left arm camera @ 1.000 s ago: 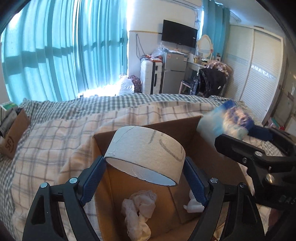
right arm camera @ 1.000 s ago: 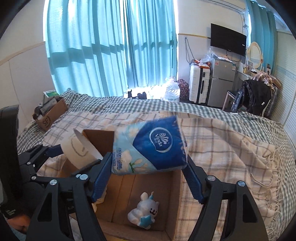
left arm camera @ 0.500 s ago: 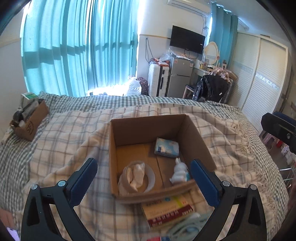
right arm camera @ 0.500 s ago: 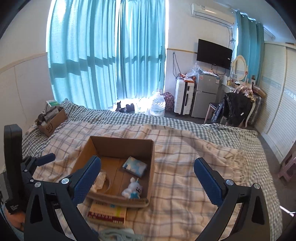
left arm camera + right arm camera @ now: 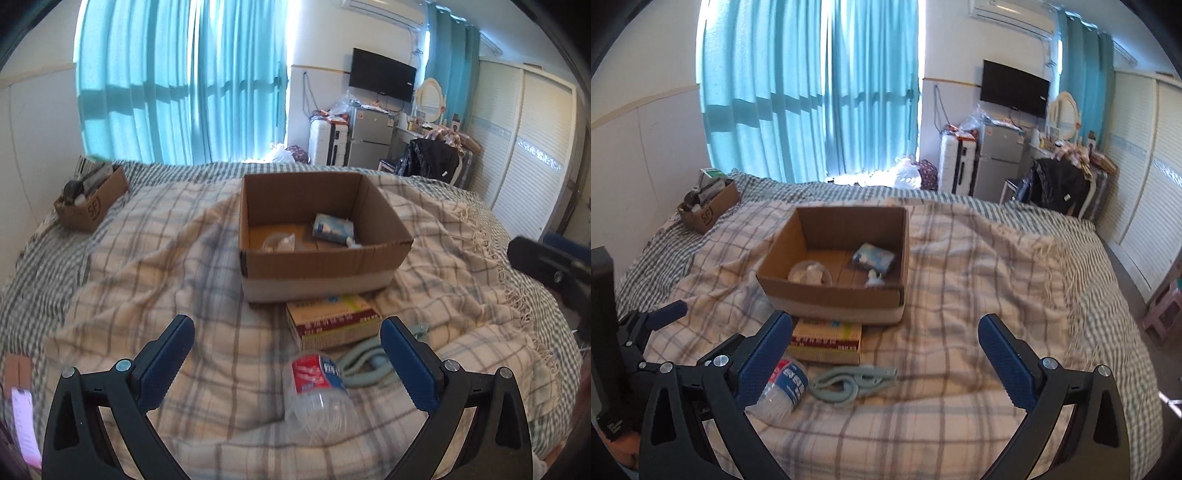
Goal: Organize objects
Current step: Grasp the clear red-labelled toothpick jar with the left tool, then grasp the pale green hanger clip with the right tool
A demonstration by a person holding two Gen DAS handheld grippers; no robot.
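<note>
An open cardboard box (image 5: 321, 269) (image 5: 834, 299) stands on the plaid blanket. Inside lie a blue tissue pack (image 5: 332, 229) (image 5: 873, 256), a tape roll with crumpled paper (image 5: 809, 274) and a small white toy (image 5: 874, 280). In front of the box lie a red and yellow carton (image 5: 332, 323) (image 5: 827, 339), a clear plastic bottle (image 5: 319, 387) (image 5: 783, 387) and a pale green hanger (image 5: 364, 363) (image 5: 853, 380). My left gripper (image 5: 286, 363) is open and empty above the bottle. My right gripper (image 5: 886, 358) is open and empty above the hanger.
A small brown box (image 5: 92, 203) (image 5: 709, 206) with clutter sits at the bed's far left. The other gripper shows at the right edge (image 5: 554, 273) and the left edge (image 5: 635, 332). Fridge, suitcase and wardrobe stand beyond the bed.
A second ago my left gripper held the tape roll and my right the tissue pack over the box. Both items now lie in the box; both grippers are open and pulled back.
</note>
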